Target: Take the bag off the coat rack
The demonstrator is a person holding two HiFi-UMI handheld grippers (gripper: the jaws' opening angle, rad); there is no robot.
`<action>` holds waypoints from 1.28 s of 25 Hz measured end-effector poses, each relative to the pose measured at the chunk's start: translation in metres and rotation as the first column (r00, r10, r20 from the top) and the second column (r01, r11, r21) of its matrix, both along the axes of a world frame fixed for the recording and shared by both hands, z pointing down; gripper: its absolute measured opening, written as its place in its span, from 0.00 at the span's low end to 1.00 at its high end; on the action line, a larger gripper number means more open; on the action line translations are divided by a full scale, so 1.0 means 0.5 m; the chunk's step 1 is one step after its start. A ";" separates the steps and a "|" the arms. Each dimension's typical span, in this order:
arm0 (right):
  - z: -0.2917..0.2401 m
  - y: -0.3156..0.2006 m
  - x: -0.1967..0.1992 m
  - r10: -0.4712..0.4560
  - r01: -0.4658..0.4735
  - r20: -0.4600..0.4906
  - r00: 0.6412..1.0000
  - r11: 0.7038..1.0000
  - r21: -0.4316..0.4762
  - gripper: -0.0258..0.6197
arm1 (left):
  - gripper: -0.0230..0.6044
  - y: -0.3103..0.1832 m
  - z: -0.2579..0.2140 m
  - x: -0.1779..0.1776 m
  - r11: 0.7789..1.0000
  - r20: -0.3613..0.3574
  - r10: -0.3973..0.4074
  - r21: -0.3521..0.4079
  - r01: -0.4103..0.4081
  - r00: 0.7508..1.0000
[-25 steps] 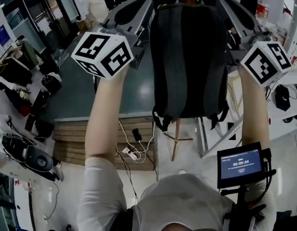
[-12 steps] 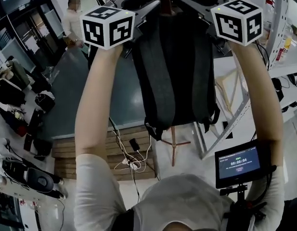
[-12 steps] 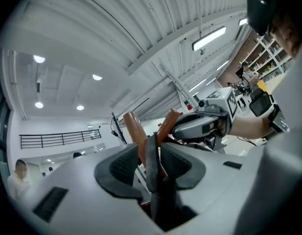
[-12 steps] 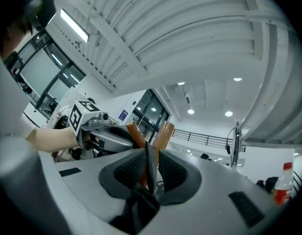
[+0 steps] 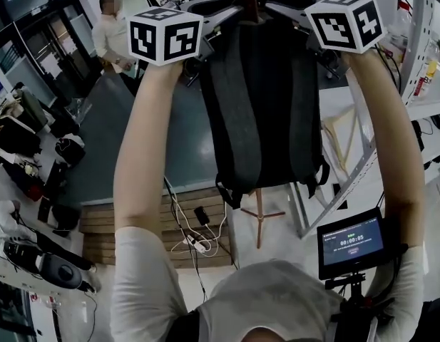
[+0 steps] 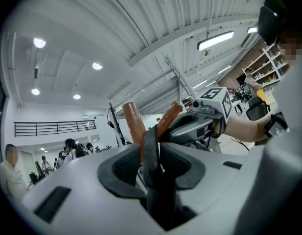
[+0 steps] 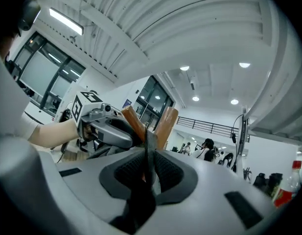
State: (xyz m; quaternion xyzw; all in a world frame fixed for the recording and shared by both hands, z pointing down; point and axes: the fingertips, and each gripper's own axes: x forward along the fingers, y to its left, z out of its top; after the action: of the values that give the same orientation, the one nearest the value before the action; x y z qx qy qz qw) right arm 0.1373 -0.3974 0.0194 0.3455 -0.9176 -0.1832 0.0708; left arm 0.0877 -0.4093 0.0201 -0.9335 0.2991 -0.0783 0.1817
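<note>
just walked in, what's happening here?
A person has both claws up at the top of the coat rack, where a dark backpack hangs. The left claw has just been opening, and a strap stands between its jaws; the right claw's jaws stand apart around a strap too. The backpack is not yet lifted off.

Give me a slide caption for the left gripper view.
Left hand-held gripper, its jaws just opened, straddles the black webbing bag strap in front of two brown wooden coat-rack pegs.

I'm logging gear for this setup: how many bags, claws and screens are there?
bag: 1
claws: 2, left claw and right claw
screen: 1
total: 4
</note>
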 end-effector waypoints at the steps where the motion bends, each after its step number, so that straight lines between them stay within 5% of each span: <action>1: 0.002 -0.001 -0.004 -0.018 0.017 -0.017 1.000 1.000 -0.022 0.14 | 0.24 0.000 -0.002 0.005 1.000 0.012 0.006 -0.003 -0.006 1.000; 5: 0.005 0.003 -0.019 -0.036 0.033 -0.054 0.998 0.998 -0.060 0.14 | 0.18 -0.004 -0.003 0.011 0.999 0.032 -0.035 -0.021 0.036 0.999; 16: -0.011 0.026 -0.023 0.067 -0.068 0.005 0.998 0.994 0.088 0.11 | 0.11 0.016 -0.013 -0.008 0.984 -0.011 -0.165 0.061 0.165 0.986; 32: -0.071 0.140 -0.013 0.015 -0.030 0.085 0.996 0.983 0.183 0.10 | 0.10 0.145 -0.073 -0.006 0.976 -0.051 -0.158 0.141 0.164 0.986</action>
State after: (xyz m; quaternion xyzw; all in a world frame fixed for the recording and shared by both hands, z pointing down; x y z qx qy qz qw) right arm 0.1310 -0.3276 -0.0161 0.3682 -0.8950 -0.2517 0.0025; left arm 0.0849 -0.3370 -0.0163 -0.8920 0.3822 -0.0522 0.2358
